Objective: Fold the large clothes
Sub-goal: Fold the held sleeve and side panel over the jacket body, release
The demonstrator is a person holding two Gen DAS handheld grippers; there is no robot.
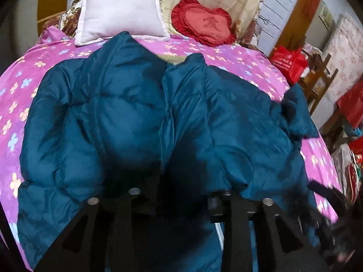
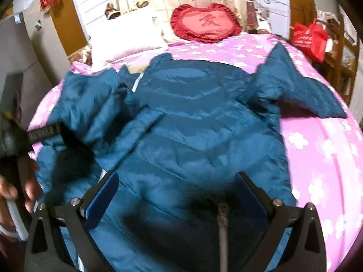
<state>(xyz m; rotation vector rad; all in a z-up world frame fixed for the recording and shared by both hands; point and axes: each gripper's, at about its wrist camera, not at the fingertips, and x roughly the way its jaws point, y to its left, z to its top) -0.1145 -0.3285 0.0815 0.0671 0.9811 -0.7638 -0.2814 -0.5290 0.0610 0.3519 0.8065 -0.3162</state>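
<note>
A large teal puffer jacket lies front up on the bed, collar toward the pillows. In the right wrist view its left sleeve is folded in over the chest, while the other sleeve lies spread out to the right. My left gripper is low over the jacket; puffy fabric and shadow hide its fingertips, so its hold is unclear. It shows blurred in the right wrist view, the left gripper at the folded sleeve. My right gripper hangs open over the jacket's lower half, blue pads wide apart and empty.
The pink flowered bedcover surrounds the jacket. At the head lie a white pillow and a red heart cushion. A red bag and wooden shelves stand beside the bed on the right. A person's hand shows at lower left.
</note>
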